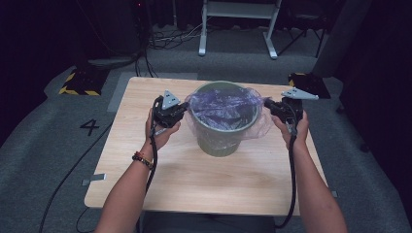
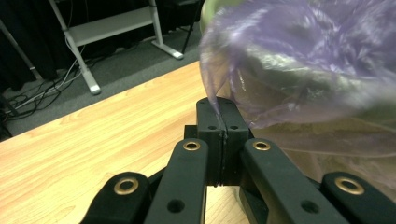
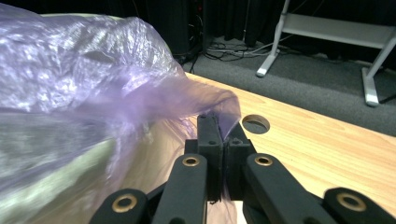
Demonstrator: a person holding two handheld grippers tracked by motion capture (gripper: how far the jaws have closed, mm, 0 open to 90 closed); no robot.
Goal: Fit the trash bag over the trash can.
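each hand-held gripper (image 2: 222,128) (image 3: 219,135) pinches the blurred purple bag (image 1: 218,108) – bin (image 1: 221,141) half veiled.

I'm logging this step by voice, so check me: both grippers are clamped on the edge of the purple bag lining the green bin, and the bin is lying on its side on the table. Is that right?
Not quite. The green bin stands upright on the table, as the high view shows. The rest holds: the left gripper and right gripper are each shut on the edge of the purple bag that lines it.
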